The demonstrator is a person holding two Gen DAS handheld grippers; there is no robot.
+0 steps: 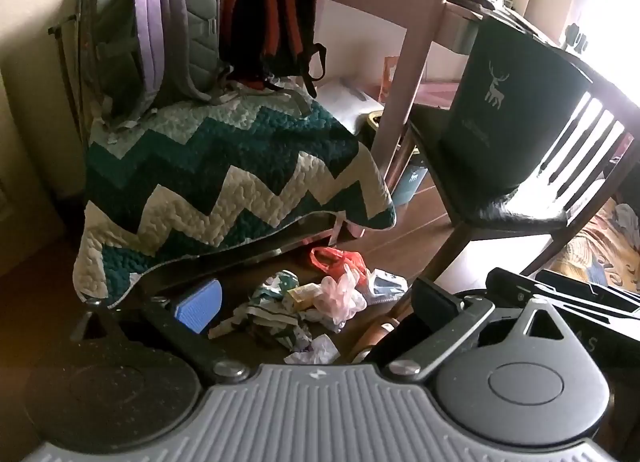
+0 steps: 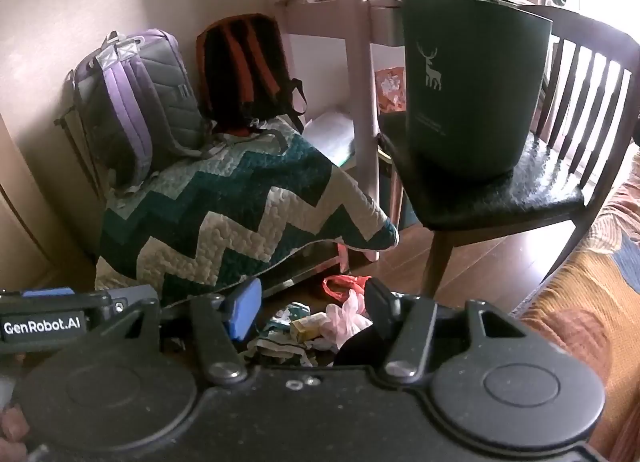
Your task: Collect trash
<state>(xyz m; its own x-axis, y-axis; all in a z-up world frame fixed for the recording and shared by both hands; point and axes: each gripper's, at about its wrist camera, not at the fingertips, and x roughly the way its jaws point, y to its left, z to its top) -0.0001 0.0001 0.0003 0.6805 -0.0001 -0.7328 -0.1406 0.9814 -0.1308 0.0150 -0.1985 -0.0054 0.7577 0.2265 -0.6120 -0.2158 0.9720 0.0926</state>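
Note:
A pile of trash (image 1: pixel 316 302) lies on the dark wooden floor: a red plastic bag (image 1: pixel 336 260), a pale pink bag (image 1: pixel 342 298), crumpled green-and-white paper (image 1: pixel 276 302) and a white paper ball (image 1: pixel 316 350). My left gripper (image 1: pixel 316 306) hangs above the pile, open, with nothing between its fingers. In the right wrist view the same trash (image 2: pixel 312 326) lies past my right gripper (image 2: pixel 312 312), also open and empty. A dark green bin (image 2: pixel 472 82) with a white deer print stands on a chair seat (image 2: pixel 520 198); the bin (image 1: pixel 508 110) is up and to the right of the pile.
A zigzag quilt (image 1: pixel 224 190) hangs over low furniture just behind the trash, with a purple-grey backpack (image 1: pixel 156 34) and a red-black backpack (image 1: pixel 272 22) on top. A chair leg (image 1: pixel 452 258) and a pink desk leg (image 1: pixel 404 94) stand close by. An orange bedspread (image 2: pixel 580 302) lies right.

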